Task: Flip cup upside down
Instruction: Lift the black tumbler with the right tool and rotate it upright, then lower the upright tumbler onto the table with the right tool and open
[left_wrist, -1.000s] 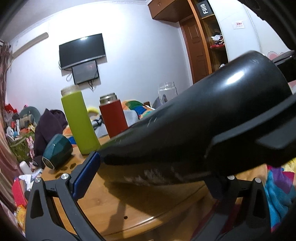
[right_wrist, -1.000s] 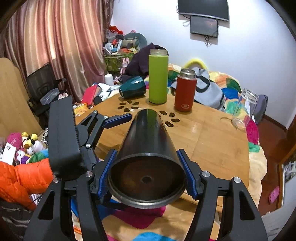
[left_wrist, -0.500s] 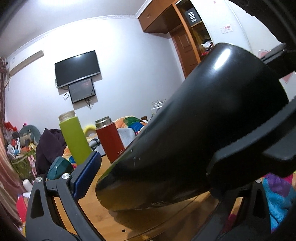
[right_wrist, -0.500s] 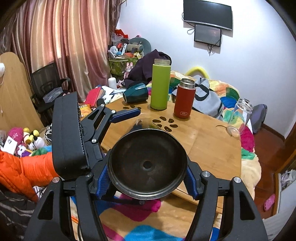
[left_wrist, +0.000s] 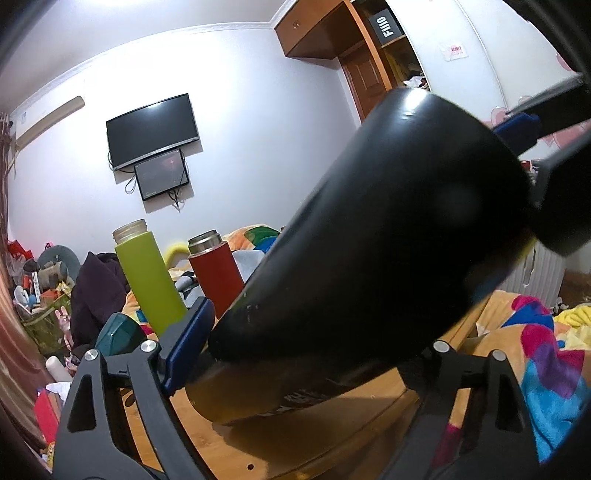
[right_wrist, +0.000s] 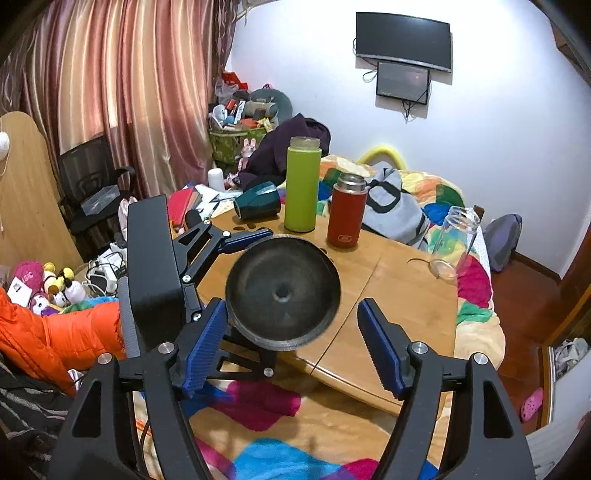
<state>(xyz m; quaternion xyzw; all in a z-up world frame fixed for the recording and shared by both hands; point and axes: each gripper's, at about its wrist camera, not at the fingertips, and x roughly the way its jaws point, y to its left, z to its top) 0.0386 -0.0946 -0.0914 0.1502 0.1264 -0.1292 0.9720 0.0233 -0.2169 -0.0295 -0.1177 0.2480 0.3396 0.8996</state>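
The black tapered cup (left_wrist: 388, 243) fills the left wrist view, lying tilted between the fingers of my left gripper (left_wrist: 303, 354), which is shut on its narrow end above the wooden table (left_wrist: 295, 435). In the right wrist view the cup's round wide end (right_wrist: 282, 293) faces the camera. My right gripper (right_wrist: 291, 350) is open. Its left pad (right_wrist: 205, 343) is close to the cup's rim, and its right pad (right_wrist: 380, 350) stands clear of it. The left gripper (right_wrist: 236, 240) shows behind the cup there.
On the table stand a green bottle (right_wrist: 302, 184) and a red flask (right_wrist: 346, 216). A dark teal cup (right_wrist: 258, 201) lies on its side beside them, and a clear glass jar (right_wrist: 456, 240) leans at the right edge. Colourful bedding (right_wrist: 258, 435) lies below the table.
My right gripper has opened and let go of the cup's wide end. The left gripper now holds the cup and has tipped its wide end upward.
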